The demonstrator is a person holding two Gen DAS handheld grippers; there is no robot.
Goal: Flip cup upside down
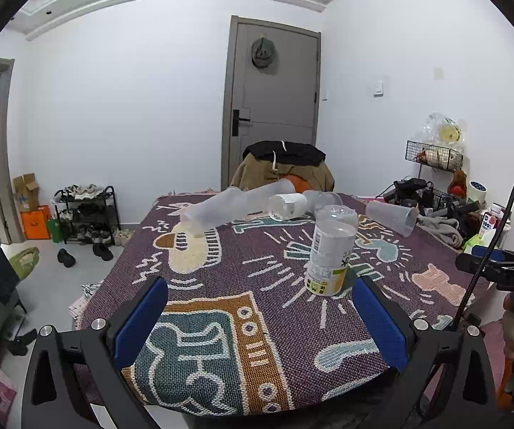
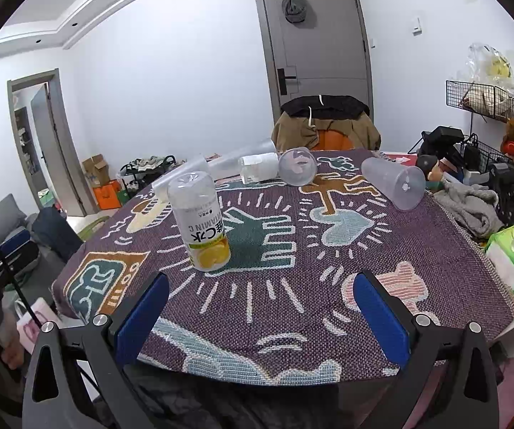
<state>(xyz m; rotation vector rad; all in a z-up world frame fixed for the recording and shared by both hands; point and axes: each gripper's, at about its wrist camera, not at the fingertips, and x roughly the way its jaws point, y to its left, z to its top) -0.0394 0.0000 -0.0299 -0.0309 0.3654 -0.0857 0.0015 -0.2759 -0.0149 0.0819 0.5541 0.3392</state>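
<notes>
Cups lie scattered on the patterned cloth (image 2: 435, 250) that covers the table. One labelled cup (image 1: 330, 250) stands inverted, base up, in the middle of the left wrist picture and left of centre in the right wrist picture (image 2: 201, 220); its label reads upside down, with a lemon print at the bottom.

Four more lie on their sides along the far edge, as best I can count: a long frosted stack (image 1: 235, 202) at upper centre, which looks like two or more nested, though the blur hides the joins; a short cup (image 2: 258, 168) with a white label; a clear cup (image 2: 298, 166) with its mouth toward the camera; and a frosted cup (image 2: 392, 182) alone toward the right.

Both grippers hover over the near edge of the cloth, each spread wide with nothing between the blue pads. The left gripper (image 1: 260, 325) has the inverted cup just beyond its right finger; the right gripper (image 2: 262, 316) has it ahead of its left finger, apart from it.

One chair (image 2: 324, 121) draped with clothes stands behind the table, before a grey door (image 2: 314, 35).
</notes>
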